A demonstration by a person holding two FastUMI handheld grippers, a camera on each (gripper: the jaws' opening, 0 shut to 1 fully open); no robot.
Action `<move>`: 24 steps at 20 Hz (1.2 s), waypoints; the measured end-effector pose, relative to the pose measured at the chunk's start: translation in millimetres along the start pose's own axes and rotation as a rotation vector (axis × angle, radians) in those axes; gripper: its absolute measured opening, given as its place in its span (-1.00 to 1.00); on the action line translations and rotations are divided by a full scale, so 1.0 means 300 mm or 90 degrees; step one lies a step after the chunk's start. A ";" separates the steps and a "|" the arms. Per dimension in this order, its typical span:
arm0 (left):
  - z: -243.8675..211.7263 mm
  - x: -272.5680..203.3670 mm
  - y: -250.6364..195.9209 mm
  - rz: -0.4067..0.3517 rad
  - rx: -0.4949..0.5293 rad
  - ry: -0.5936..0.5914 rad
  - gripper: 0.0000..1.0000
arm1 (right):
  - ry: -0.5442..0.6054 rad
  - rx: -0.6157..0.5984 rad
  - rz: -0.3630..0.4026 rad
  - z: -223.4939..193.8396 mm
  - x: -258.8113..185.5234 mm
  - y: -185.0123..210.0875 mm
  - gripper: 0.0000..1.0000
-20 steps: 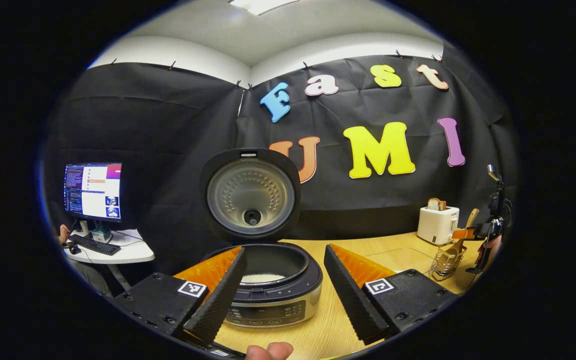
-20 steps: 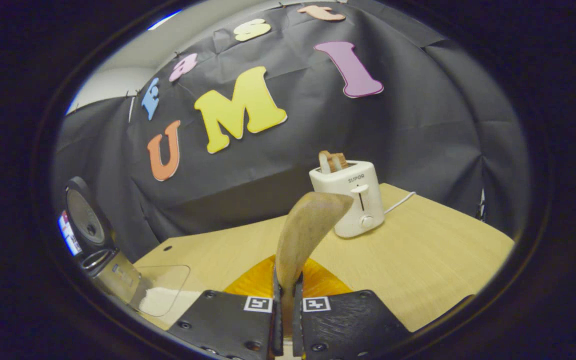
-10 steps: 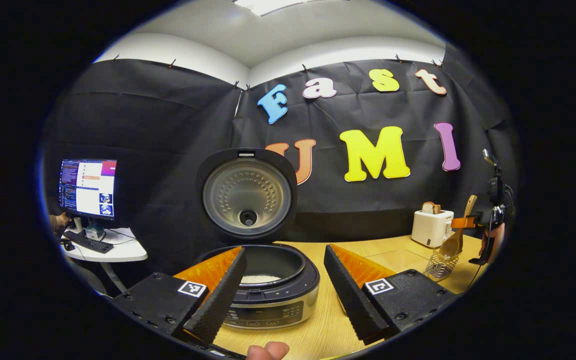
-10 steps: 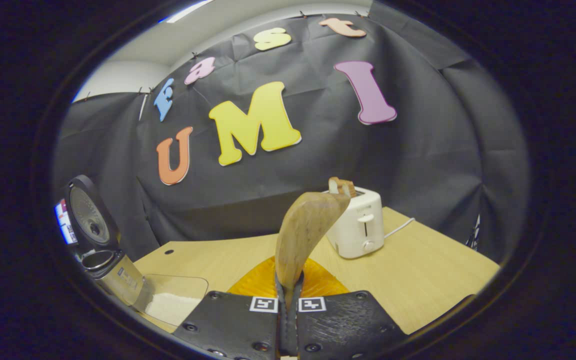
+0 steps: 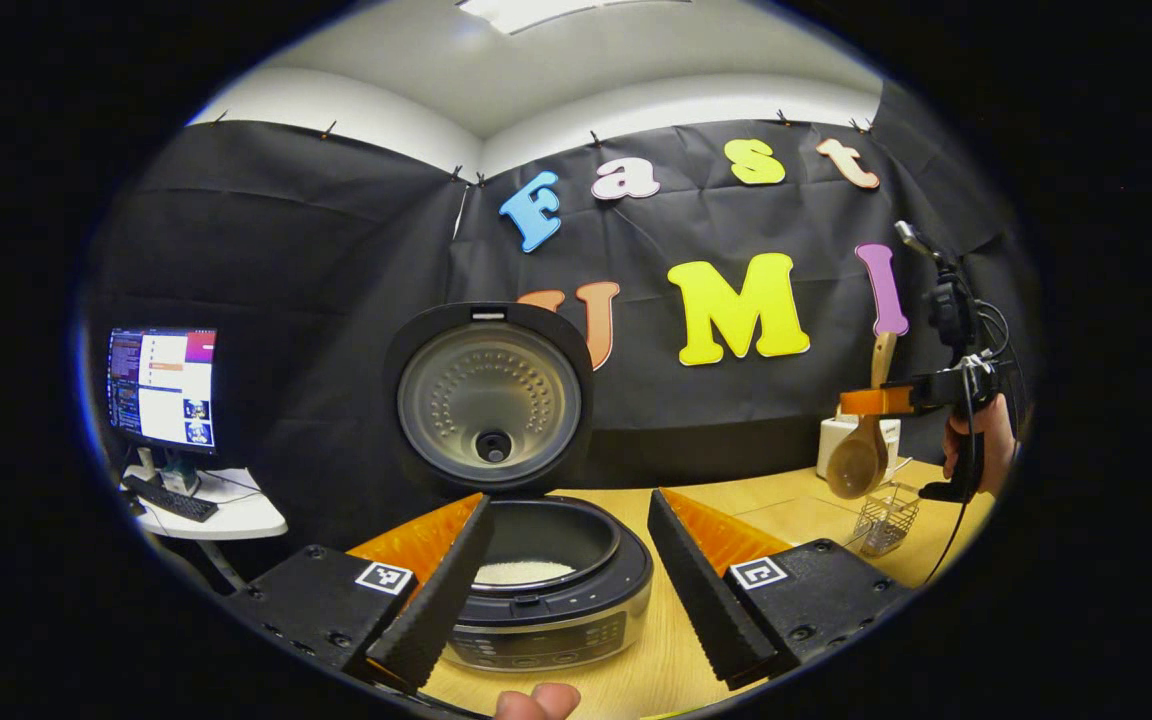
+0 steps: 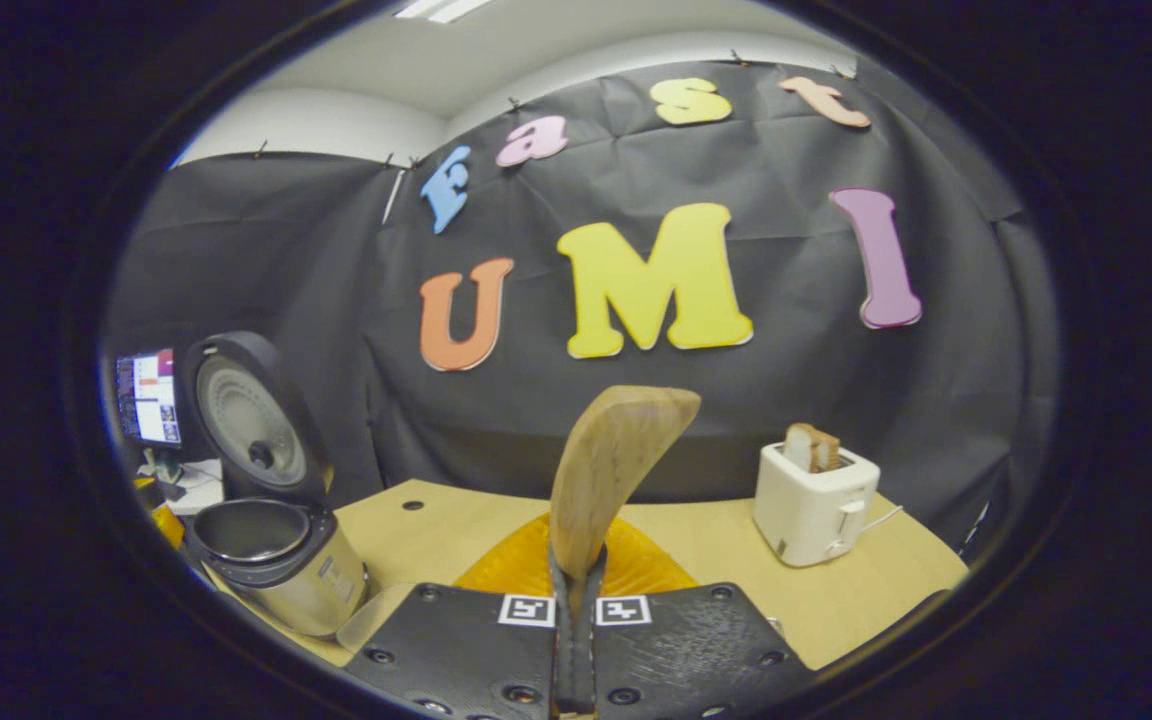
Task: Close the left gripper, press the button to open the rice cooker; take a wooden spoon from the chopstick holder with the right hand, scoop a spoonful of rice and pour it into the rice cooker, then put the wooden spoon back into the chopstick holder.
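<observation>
The rice cooker [image 5: 546,600] stands open straight ahead in the left gripper view, its lid [image 5: 489,398] upright and white rice in the pot. My left gripper [image 5: 569,500] is open, one finger on each side of the cooker. Far right, my right gripper [image 5: 896,400] is shut on the wooden spoon [image 5: 858,462], whose bowl hangs just above the wire chopstick holder [image 5: 886,515]. In the right gripper view the spoon's handle [image 6: 616,460] rises from between the shut fingers of that gripper [image 6: 576,585], and the cooker [image 6: 276,560] sits at the left.
A white toaster [image 6: 814,492] with bread stands at the back right of the wooden table [image 6: 716,545]. The edge of a clear container [image 6: 368,622] lies beside the cooker. A monitor [image 5: 161,390] sits on a side table at the left. A hand [image 5: 981,445] holds the right gripper.
The right gripper has risen with the spoon, lifting its bowl out of the chopstick holder, and has turned left toward the cooker. The left gripper stays open and nearly still.
</observation>
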State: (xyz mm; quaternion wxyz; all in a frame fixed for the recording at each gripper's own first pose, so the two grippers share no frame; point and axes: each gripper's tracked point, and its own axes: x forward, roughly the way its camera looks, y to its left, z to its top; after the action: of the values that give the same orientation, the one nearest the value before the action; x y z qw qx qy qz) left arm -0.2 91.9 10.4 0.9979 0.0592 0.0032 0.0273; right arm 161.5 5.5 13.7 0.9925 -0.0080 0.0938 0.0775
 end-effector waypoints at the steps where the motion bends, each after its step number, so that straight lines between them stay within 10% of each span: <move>1: 0.003 0.001 0.014 0.005 0.002 -0.002 0.98 | 0.018 -0.012 0.008 -0.045 0.020 0.038 -0.99; 12: 0.050 -0.026 0.105 0.018 -0.023 -0.013 0.97 | 0.096 -0.260 -0.089 -0.350 0.084 0.125 -0.99; 24: 0.030 -0.026 0.151 0.023 -0.041 0.007 0.97 | 0.170 0.054 0.027 -0.418 0.095 0.341 -0.99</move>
State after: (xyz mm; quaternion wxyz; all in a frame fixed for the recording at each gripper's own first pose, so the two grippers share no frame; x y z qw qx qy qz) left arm -10.3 135.5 24.6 0.9986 0.0270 0.0063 0.0460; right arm 150.0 107.0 -115.0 0.9688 0.0254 0.2283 0.0931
